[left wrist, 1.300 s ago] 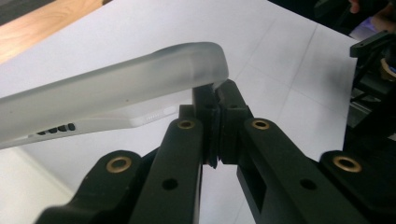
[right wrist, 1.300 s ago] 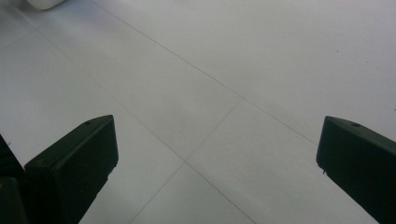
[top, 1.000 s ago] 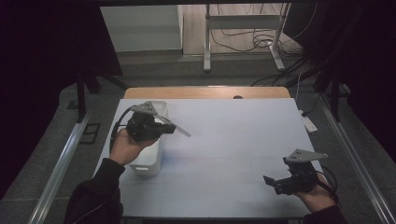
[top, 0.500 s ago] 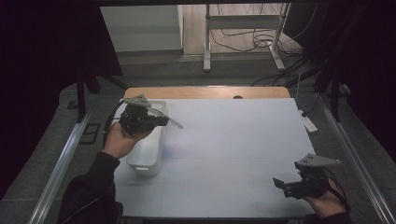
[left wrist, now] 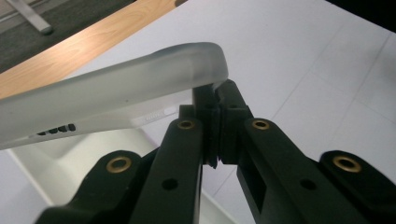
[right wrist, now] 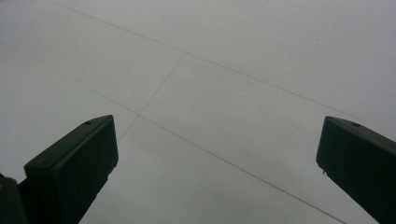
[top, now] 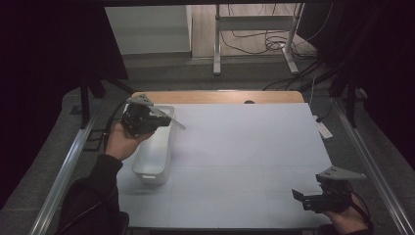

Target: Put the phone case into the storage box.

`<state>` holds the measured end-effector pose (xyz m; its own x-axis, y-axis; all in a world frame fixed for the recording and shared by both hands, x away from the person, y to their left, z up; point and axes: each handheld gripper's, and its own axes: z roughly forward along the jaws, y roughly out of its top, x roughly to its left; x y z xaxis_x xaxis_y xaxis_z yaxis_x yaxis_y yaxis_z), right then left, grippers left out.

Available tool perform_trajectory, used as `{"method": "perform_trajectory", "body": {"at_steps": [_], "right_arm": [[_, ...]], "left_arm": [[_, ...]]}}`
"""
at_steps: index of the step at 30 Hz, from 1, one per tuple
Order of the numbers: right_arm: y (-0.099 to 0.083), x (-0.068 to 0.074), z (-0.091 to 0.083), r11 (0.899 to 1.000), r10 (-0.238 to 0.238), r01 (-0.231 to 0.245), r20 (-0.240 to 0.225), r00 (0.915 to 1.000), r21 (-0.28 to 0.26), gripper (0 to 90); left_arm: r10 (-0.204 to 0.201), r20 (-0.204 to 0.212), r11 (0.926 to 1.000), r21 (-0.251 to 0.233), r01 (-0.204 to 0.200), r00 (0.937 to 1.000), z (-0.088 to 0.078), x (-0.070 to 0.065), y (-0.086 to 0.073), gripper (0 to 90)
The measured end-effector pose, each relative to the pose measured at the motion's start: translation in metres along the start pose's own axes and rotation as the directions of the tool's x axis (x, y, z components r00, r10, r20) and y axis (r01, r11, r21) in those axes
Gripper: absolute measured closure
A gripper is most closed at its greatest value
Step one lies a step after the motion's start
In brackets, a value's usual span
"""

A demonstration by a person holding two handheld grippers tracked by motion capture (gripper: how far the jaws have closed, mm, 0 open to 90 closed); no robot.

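White table (top: 244,147); left hand-held gripper (left wrist: 215,95) clamps translucent lid (left wrist: 107,98).

Lab-like recording bay, white-covered table (top: 254,147), black curtains (top: 44,58), loose floor cables (top: 259,34), metal stand legs (top: 218,44)

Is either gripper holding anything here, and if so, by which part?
The left gripper is shut on the translucent lid, pinching its rim at one rounded corner, above the white bin. The right gripper is open and holds nothing.
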<state>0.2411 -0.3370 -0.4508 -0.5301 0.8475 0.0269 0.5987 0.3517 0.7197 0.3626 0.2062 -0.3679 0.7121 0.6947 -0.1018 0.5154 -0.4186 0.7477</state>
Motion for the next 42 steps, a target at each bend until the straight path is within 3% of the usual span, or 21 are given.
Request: {"method": "perform_trajectory", "body": {"at_steps": [9,22,42], "right_arm": [[-0.001,0.000,-0.002,1.000,0.019,-0.019,0.012,0.9997,-0.009,0.0],[-0.001,0.000,-0.001,1.000,0.018,-0.018,0.016,0.9997,0.003,0.0],[-0.001,0.000,0.000,1.000,0.007,-0.008,0.013,0.9999,0.014,0.0]], "left_arm": [[-0.030,-0.046,0.9992,0.026,0.032,0.9985,-0.002,0.013,0.001,88.2],[-0.058,-0.133,0.9950,0.073,0.068,0.9894,0.003,0.032,0.005,88.2],[-0.081,-0.181,0.9860,0.129,0.106,0.9800,0.027,0.048,0.006,88.2]]}}
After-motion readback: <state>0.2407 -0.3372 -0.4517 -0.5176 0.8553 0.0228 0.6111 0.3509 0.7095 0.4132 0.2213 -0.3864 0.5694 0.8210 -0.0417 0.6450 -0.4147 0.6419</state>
